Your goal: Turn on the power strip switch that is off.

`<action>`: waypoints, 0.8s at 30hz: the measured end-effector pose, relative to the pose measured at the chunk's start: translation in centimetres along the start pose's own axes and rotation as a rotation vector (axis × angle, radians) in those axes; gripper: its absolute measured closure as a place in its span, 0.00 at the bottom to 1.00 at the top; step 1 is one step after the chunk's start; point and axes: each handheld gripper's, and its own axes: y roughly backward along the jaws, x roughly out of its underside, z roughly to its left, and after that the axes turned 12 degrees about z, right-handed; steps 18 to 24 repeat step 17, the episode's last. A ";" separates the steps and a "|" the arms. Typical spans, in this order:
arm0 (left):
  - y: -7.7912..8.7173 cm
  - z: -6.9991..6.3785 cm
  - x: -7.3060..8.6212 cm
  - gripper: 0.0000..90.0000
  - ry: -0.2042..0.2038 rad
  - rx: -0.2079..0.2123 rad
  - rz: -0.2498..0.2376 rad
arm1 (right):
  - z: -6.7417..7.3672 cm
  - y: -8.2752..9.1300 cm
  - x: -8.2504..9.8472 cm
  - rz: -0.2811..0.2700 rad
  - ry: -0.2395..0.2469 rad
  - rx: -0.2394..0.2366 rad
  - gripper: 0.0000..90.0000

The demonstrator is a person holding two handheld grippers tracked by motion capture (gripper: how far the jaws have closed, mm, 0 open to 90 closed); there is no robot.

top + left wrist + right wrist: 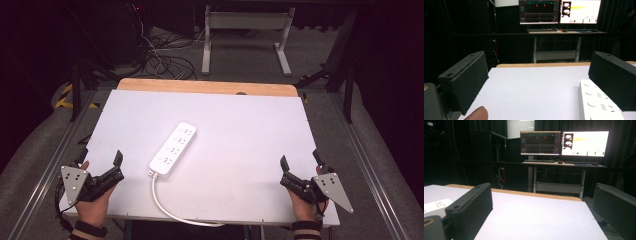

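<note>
The left tool (100, 167) sits at the counter's seven o'clock corner, its jaws spread wide with nothing between them; in the left gripper view a fingertip (477, 113) shows at the bottom edge between the two black pads. The right tool (299, 167) mirrors it at five o'clock, jaws likewise spread and empty, held just over the white counter (240, 130). Both point toward twelve o'clock. Between them, nearer the left tool and well apart from the right one, lies the white power strip (173, 148) — flat on the counter, its long axis running from about seven o'clock to one o'clock, sockets facing up. Its white cable (167, 207) leaves the near end and curves toward the six o'clock edge. In the left gripper view the power strip sits low at four o'clock, partly behind the right-hand pad. Beyond the counter's wooden far edge (205, 86) — at twelve o'clock — stand two lit monitors (564, 143) on a desk.
</note>
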 end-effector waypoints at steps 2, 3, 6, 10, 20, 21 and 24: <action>0.0 0.0 0.0 0.04 0.002 0.000 0.002 | 0.0 0.0 0.0 0.000 0.001 0.000 0.04; 0.0 0.0 0.0 0.04 0.000 0.003 0.001 | 0.0 0.0 0.0 -0.001 0.000 0.000 0.04; 0.0 -0.1 0.0 0.04 0.002 0.007 -0.001 | 0.0 0.0 0.0 0.000 0.002 0.000 0.04; 0.0 -0.1 0.0 0.04 0.001 0.011 0.000 | 0.0 0.0 0.0 -0.001 0.002 0.000 0.04; -0.2 -0.1 0.0 0.04 0.004 0.008 0.003 | -0.1 -0.1 0.1 0.005 0.001 0.001 0.04; -0.2 -0.1 0.0 0.04 0.004 0.008 0.003 | -0.1 -0.1 0.1 0.005 0.001 0.001 0.04; -0.2 -0.1 0.0 0.04 0.004 0.008 0.003 | -0.1 -0.1 0.1 0.005 0.001 0.001 0.04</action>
